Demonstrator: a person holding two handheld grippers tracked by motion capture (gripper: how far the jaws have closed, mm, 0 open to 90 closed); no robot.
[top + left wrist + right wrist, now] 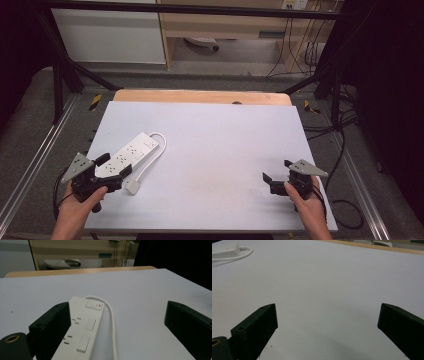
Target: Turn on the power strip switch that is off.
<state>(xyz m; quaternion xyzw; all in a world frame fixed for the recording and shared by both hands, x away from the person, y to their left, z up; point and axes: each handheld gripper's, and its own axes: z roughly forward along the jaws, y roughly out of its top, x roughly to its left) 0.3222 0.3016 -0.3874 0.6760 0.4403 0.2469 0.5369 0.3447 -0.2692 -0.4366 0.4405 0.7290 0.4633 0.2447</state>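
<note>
Item: white plastic power strip with looped cord, on my grey tabletop. My left tongs straddled it, spread; right tongs spread, well apart.

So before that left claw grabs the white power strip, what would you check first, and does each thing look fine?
1. Left gripper open wide enough for the power strip: ok, the jaws stand well apart.
2. Strip between the jaws: not ok yet; it lies close by one jaw, off centre.
3. Cord out of the way: not ok; in the left gripper view it runs through the gap beside the strip.
4. Plug free: ok, it lies loose on the table.
5. Right gripper out of the way: ok, open over bare table, far from the strip.
6. Jaw touching the strip: cannot tell.
</note>
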